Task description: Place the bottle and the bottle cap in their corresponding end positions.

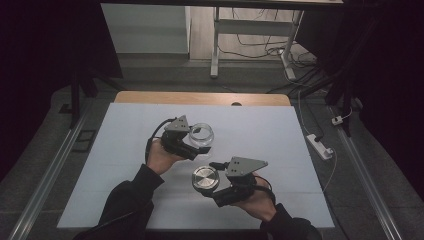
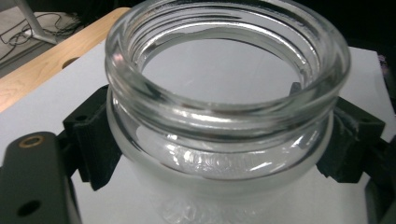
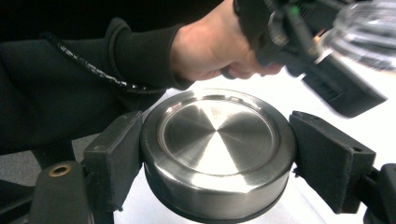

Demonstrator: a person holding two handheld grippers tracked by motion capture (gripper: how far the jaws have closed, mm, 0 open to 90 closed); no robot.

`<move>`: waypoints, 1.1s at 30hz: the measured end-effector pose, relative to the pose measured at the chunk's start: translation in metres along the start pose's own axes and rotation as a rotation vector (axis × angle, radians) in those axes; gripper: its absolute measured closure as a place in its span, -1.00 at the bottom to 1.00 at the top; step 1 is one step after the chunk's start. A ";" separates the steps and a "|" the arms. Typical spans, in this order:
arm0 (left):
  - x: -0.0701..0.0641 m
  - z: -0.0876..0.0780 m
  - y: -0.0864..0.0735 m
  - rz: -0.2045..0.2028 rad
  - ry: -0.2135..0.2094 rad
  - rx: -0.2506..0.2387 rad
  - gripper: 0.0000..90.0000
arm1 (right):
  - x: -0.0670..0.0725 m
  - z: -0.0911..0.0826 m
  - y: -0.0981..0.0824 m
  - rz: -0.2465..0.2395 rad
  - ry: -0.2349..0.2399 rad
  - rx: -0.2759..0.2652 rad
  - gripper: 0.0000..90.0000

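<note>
White sheet covers the desk, w/ a strip of bare wood at the far edge; dark room around, cables on the floor beyond. Count: one glass jar, one metal lid, two hand-held grippers, one per hand.

Left side: left hand-held gripper has the clear glass jar clamped between its two black jaws. In the left gripper view the jar sits upright, mouth open and threaded, a jaw pressed against each side of its body just under the neck; jar looks empty. Jaws spread only as wide as the jar allows.

Right side: right hand-held gripper grips the round steel lid, nearer the person & just right of the jar. In the right gripper view the lid lies flat side up, a jaw tight on each side of its rim. Behind it, the left hand w/ its gripper and the jar, blurred.

Jar & lid are near each other, not touching.
</note>
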State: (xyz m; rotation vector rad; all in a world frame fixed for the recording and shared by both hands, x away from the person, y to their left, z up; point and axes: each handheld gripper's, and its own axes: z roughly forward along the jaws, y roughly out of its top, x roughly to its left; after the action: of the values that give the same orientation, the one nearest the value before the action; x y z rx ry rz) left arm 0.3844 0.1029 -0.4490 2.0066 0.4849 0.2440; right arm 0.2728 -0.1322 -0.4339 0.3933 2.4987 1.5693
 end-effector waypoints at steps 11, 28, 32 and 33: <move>0.012 0.023 -0.006 -0.009 0.019 0.013 -0.66 | -0.007 0.014 -0.023 0.009 -0.003 0.028 -0.56; 0.031 0.050 -0.025 -0.033 0.058 0.052 -0.66 | -0.016 0.045 -0.058 -0.002 0.001 0.121 -0.56; 0.033 0.055 -0.029 -0.032 0.073 0.067 -0.66 | -0.017 0.050 -0.063 0.000 -0.004 0.153 -0.56; 0.033 0.055 -0.029 -0.030 0.076 0.069 -0.66 | -0.017 0.052 -0.065 -0.001 -0.007 0.160 -0.56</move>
State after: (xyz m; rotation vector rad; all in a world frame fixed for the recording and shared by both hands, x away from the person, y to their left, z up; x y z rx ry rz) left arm 0.4280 0.0851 -0.5019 2.0613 0.5786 0.2892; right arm 0.2946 -0.1200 -0.5147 0.4172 2.6273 1.3698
